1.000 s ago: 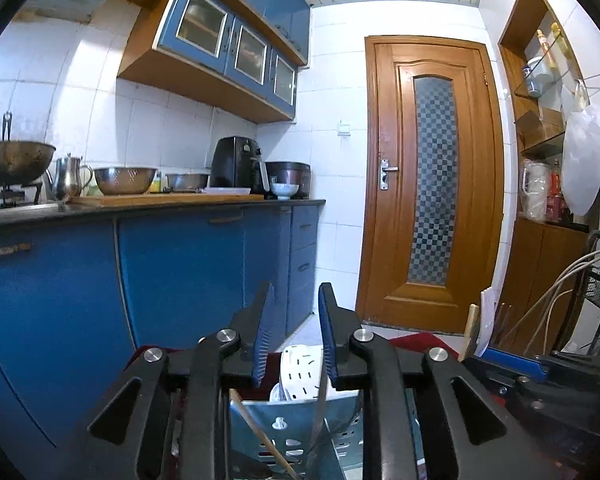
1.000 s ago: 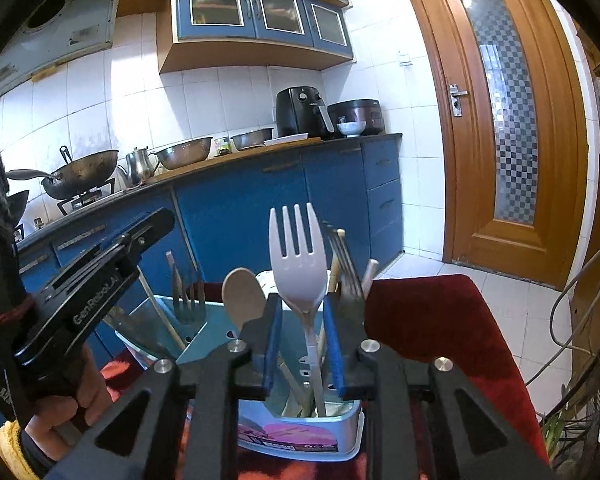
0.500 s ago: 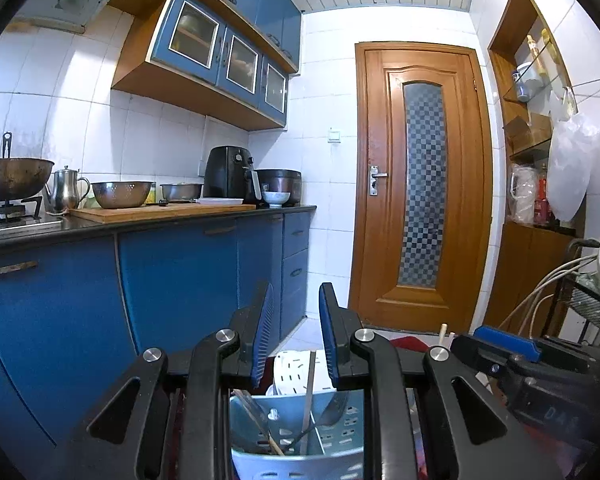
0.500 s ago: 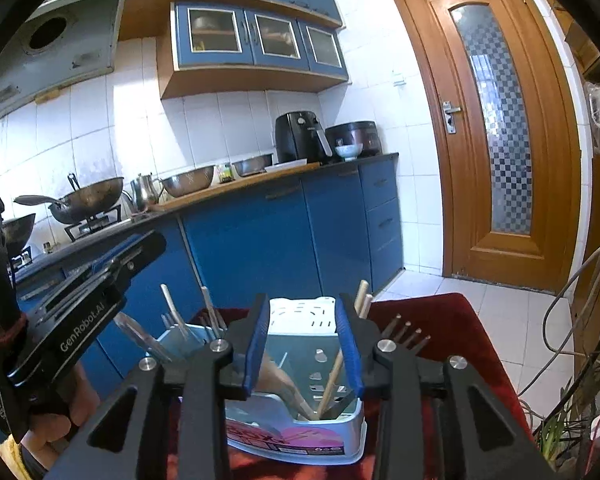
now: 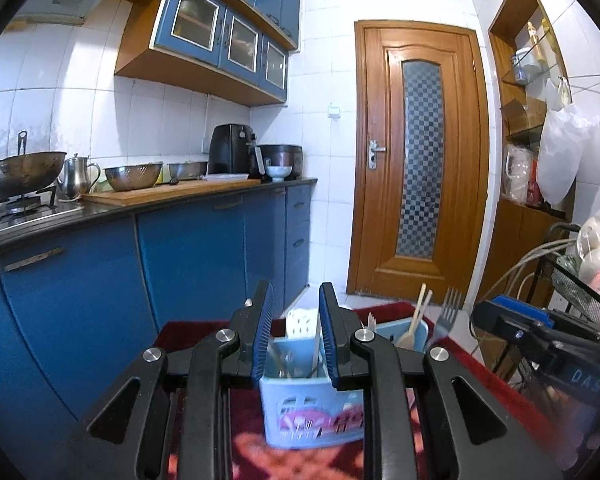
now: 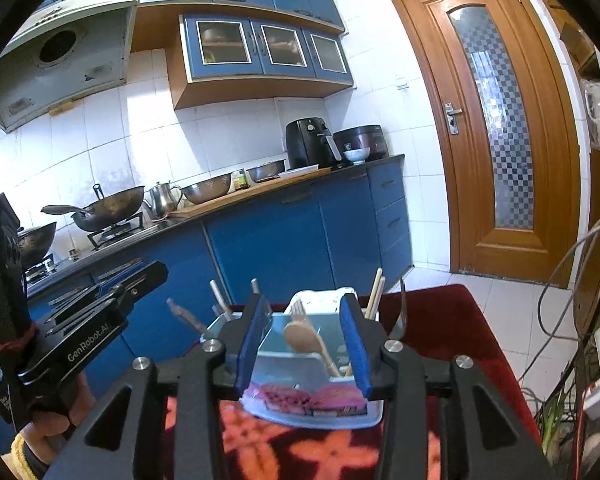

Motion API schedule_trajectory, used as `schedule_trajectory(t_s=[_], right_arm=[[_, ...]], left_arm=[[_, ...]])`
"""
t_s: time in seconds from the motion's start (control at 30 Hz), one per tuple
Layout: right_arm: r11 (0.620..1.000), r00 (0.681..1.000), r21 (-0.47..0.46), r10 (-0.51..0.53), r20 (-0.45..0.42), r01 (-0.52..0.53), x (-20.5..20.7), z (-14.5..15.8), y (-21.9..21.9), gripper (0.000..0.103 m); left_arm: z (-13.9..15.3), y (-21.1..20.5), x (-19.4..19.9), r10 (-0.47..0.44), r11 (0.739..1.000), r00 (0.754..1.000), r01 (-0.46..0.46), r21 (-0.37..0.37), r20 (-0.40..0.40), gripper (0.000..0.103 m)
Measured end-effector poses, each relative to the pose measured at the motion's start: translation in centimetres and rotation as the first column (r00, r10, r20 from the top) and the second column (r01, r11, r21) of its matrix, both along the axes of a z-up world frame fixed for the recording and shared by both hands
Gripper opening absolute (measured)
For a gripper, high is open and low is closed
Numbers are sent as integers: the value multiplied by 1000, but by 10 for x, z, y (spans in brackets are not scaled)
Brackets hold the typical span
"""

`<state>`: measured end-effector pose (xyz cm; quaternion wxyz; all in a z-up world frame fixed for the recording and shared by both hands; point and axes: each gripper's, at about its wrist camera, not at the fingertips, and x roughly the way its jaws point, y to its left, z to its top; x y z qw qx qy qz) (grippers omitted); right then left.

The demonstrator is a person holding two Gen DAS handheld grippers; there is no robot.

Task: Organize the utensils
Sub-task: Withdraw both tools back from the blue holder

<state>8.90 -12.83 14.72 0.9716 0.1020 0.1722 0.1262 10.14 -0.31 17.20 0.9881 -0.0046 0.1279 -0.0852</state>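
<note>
pale blue utensil caddy [image 6: 300, 404] sits just beyond and below the right jaws, on red patterned cloth. inside, a wooden spoon [image 6: 302, 336] leans between those jaws, chopsticks [image 6: 374, 296] stand right of them, a metal fork [image 5: 446, 316] tilts beside.

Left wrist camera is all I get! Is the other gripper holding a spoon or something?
Observer: No. The right gripper is opening, with nothing pinched in it; the wooden spoon stands bowl-up in the blue utensil holder.
Operator: Who's holding my gripper?
Observer: A hand with a yellow sleeve is wrapped around the left gripper's handle.
</note>
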Motion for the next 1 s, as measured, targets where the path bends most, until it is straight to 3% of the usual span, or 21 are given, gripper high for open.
schedule_trajectory(t_s=[0.23, 0.5, 0.57, 0.77, 1.0], right_arm=[[1000, 1000, -11, -8, -20, 8, -35, -11, 4, 49], [999, 998, -44, -26, -65, 23, -55, -41, 11, 62], [998, 996, -51, -35, -84, 31, -55, -51, 12, 73], [997, 991, -68, -56, -124, 48, -50, -75, 14, 80], [993, 986, -87, -97, -136, 85, -41, -98, 13, 88]], left_arm=[[-12, 14, -29, 30, 1000, 997, -30, 5, -75, 25], [-53, 19, -51, 34, 999, 985, -34, 4, -167, 41], [-67, 19, -49, 40, 999, 980, -41, 0, -194, 46], [-102, 20, -33, 53, 998, 961, -60, -20, -273, 51], [-126, 18, -18, 69, 997, 956, -74, -8, -284, 51]])
